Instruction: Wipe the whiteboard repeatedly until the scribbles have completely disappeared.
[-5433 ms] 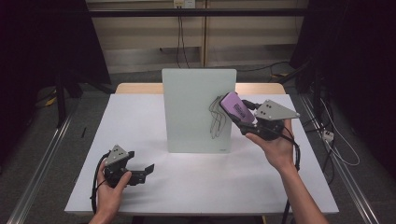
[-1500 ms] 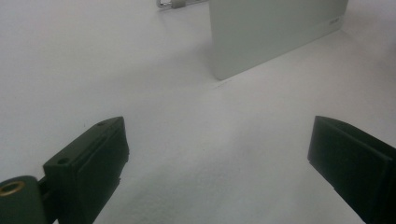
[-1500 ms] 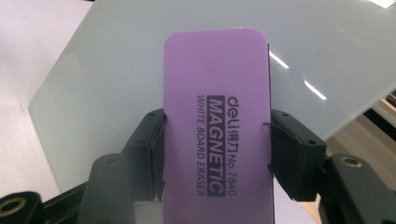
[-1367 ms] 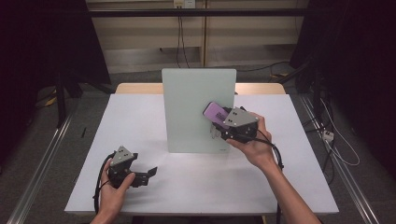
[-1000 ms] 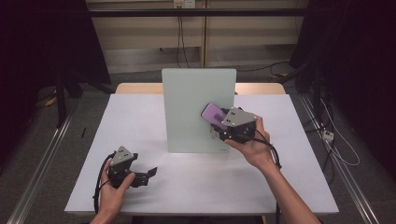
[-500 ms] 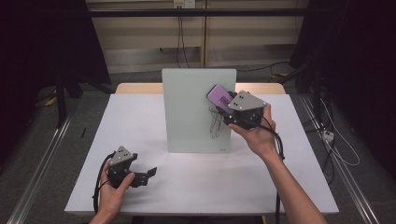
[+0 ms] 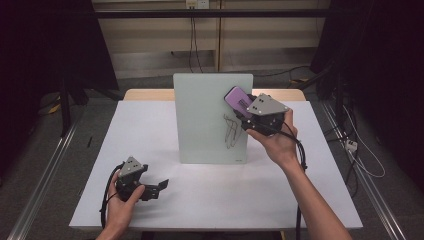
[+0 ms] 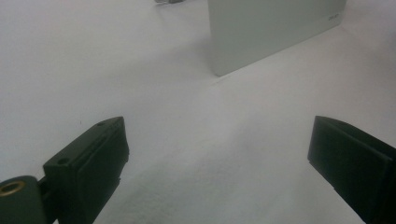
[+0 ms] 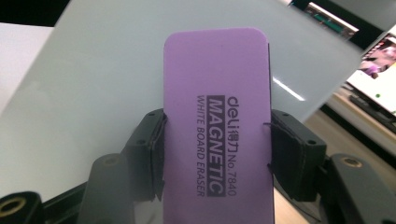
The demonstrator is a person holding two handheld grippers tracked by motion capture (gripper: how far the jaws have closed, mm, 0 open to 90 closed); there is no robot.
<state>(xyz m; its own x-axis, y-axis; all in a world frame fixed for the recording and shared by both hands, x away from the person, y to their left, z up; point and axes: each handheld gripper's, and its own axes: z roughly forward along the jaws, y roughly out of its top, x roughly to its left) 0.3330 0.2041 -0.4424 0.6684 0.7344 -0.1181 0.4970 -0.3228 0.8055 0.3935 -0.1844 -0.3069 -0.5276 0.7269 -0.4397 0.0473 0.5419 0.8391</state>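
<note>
Erasing is the step in hand, judging by the purple eraser (image 7: 238, 101) poised at the upright whiteboard (image 7: 210, 105) above a dark scribble (image 7: 231, 131). Going from left to right: the left gripper (image 7: 159, 186) is idling low on the desk (image 7: 150, 125), its jaws spread wide with nothing between them, the whiteboard's bottom corner (image 8: 219, 70) standing well ahead of it. The left gripper view is showing only bare desk surface between the two black jaws. To the right, the right gripper (image 7: 246, 114) is pinching the eraser across its narrow sides; in the right gripper view its jaws are pressing on both long edges of the eraser (image 9: 217, 121), whose printed back is facing the camera and whose far face is turned to the whiteboard (image 9: 93, 70). Whether the pad is touching the board, I cannot tell. To do this well, the person should probably be keeping the pad flat against the surface, bringing it down below the gripper onto the scribble, and pressing lightly enough that the freestanding board is not tipping backward.
</note>
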